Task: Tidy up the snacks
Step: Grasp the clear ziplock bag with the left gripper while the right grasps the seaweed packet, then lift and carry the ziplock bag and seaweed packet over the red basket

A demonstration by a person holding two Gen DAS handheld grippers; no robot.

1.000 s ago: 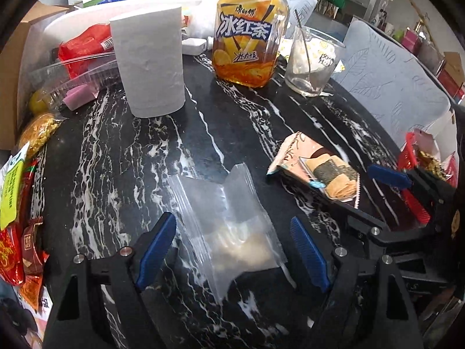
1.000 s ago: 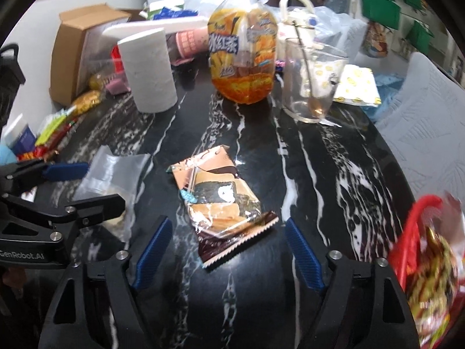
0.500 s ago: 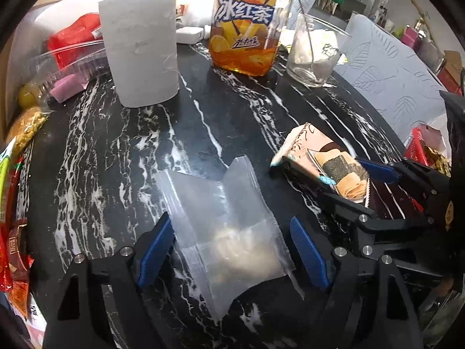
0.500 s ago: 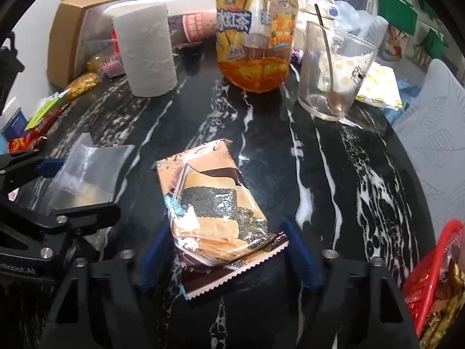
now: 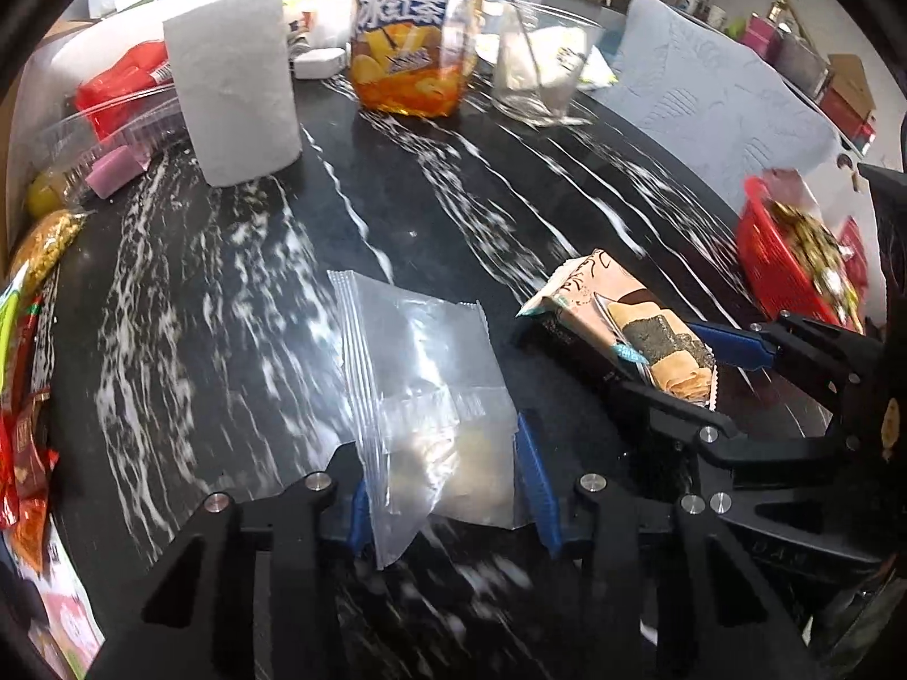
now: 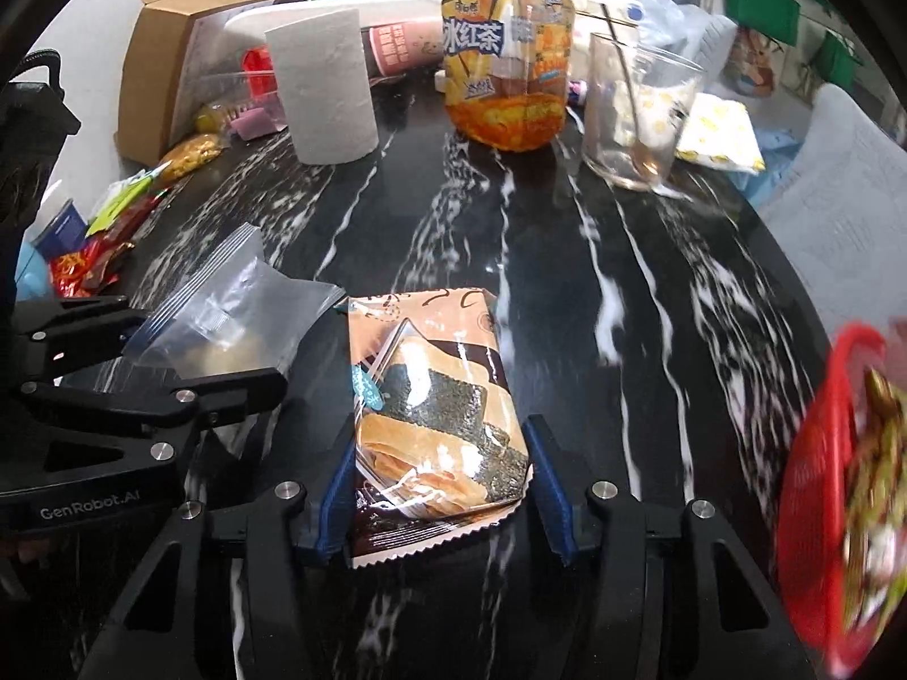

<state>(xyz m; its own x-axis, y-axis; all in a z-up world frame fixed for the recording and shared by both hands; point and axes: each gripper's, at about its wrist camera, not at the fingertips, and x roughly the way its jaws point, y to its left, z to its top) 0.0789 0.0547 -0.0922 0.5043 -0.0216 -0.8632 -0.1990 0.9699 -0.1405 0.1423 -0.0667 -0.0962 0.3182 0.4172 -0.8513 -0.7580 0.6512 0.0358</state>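
A clear zip bag (image 5: 436, 396) with a pale snack inside sits between the blue pads of my left gripper (image 5: 448, 487), which is shut on its near end. The bag also shows in the right wrist view (image 6: 227, 323). A brown-and-peach seaweed snack packet (image 6: 431, 408) sits between the pads of my right gripper (image 6: 436, 487), which is shut on its near end. The packet also shows in the left wrist view (image 5: 618, 328). Both lie low over the black marble table (image 6: 567, 294). A red basket (image 6: 816, 487) with snacks is at the right.
A toilet roll (image 6: 323, 85), an iced tea bottle (image 6: 504, 56) and a glass with a spoon (image 6: 640, 107) stand at the back. Loose snack packets (image 5: 28, 385) line the left edge beside a cardboard box (image 6: 164, 51) and clear containers (image 5: 96, 130).
Both grippers moved forward and closed: the left on the clear bag, the right on the seaweed packet. The red basket looks nearer on the right.
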